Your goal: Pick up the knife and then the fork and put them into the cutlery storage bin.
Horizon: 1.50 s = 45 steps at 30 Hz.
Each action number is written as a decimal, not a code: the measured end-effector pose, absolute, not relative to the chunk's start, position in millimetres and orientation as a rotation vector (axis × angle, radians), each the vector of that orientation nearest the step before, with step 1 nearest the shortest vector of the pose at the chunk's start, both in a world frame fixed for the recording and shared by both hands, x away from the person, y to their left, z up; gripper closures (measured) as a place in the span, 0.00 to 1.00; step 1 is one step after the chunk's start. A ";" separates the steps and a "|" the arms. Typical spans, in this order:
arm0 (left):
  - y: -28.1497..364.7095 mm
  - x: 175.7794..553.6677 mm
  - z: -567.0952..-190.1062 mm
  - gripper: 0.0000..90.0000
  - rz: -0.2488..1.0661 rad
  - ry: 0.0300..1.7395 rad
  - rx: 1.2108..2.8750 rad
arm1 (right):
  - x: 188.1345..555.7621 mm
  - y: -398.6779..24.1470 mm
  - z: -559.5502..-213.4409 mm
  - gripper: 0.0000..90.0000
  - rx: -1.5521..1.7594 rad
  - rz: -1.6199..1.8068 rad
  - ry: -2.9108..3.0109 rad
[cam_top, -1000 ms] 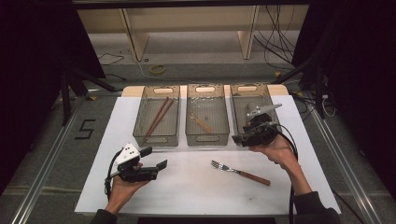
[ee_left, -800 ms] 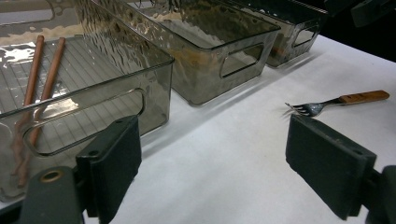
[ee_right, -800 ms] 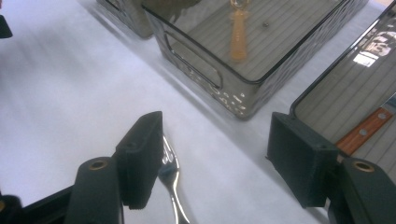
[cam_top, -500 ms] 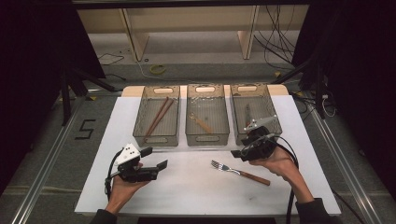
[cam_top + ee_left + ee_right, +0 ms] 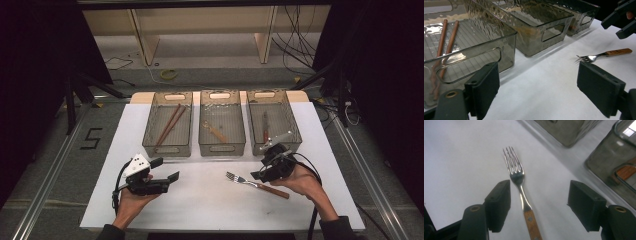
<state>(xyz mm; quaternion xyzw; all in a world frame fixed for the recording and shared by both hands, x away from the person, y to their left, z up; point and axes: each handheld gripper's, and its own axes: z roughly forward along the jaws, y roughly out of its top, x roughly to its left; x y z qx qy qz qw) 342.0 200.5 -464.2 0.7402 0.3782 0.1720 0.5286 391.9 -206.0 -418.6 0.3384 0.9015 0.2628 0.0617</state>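
Note:
A fork (image 5: pixel 250 183) with a wooden handle lies on the white table cover, tines pointing left. My right gripper (image 5: pixel 258 175) hangs low over its neck, jaws open. In the right gripper view the fork (image 5: pixel 520 182) lies between the two pads, nearer the left one, and neither pad touches it. My left gripper (image 5: pixel 166 169) is held open at the front left with nothing in it. The left gripper view shows its jaws (image 5: pixel 541 87) spread wide, with the fork (image 5: pixel 599 56) and the right gripper (image 5: pixel 621 21) farther off.
Three smoky clear bins stand in a row behind. The left bin (image 5: pixel 167 149) holds brown chopsticks (image 5: pixel 170 125). A wooden-handled utensil (image 5: pixel 215 131) lies in the middle bin (image 5: pixel 222 147), and a slim utensil (image 5: pixel 265 127) in the right bin (image 5: pixel 295 125). Rails edge the table.
My right gripper has come down and toward the front from over the right bin to the fork. The left gripper and the fork have stayed put.

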 end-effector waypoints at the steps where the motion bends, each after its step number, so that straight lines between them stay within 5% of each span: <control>1: 200.3 342.0 -464.3 0.20 0.411 0.902 1.769 | 391.3 -206.6 -419.3 0.41 1.028 0.785 2.733; 45: 199.8 341.6 -464.3 0.20 0.414 0.900 1.768 | 379.0 -202.4 -458.7 0.79 0.907 0.440 2.891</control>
